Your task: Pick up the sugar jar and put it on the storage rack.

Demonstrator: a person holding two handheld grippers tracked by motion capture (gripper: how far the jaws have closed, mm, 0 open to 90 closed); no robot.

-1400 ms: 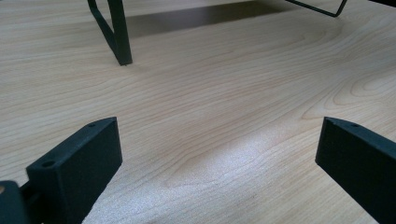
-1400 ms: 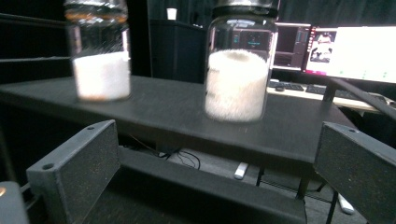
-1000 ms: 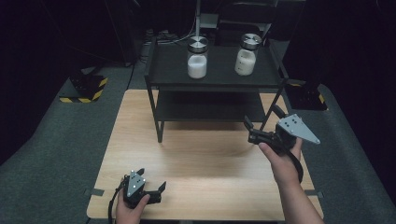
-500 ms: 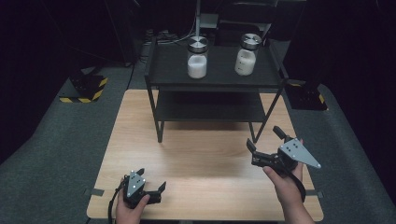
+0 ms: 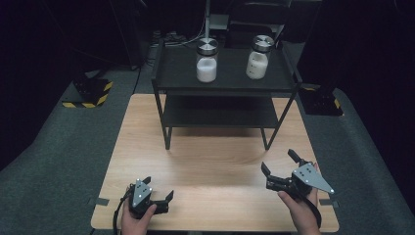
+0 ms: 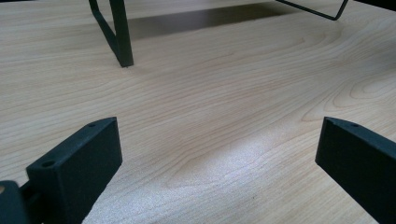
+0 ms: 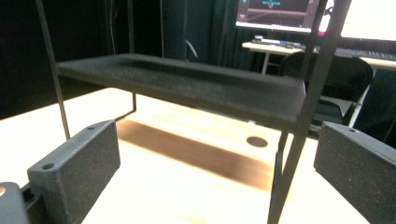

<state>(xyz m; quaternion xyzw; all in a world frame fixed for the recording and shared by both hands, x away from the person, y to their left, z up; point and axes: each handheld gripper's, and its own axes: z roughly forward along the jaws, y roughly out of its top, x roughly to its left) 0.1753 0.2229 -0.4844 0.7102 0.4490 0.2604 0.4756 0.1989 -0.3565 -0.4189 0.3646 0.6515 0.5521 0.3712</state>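
Note:
Two glass jars of white powder with metal lids stand on the top shelf of a black rack: the left jar and the right jar. My left gripper rests open near the table's front left edge, its jaws wide apart over bare wood. At the front right my right gripper is held open and empty in a hand, pointing toward the rack; its view looks under the lower shelf, with a rack leg close ahead.
The wooden table sits on grey carpet. Black rack legs stand on its far half. Yellow-black striped bases lie on the floor at left and right. A monitor and desk stand beyond the rack.
My right gripper has come back and down from beside the rack's right leg to the table's front right. The left gripper has stayed put.

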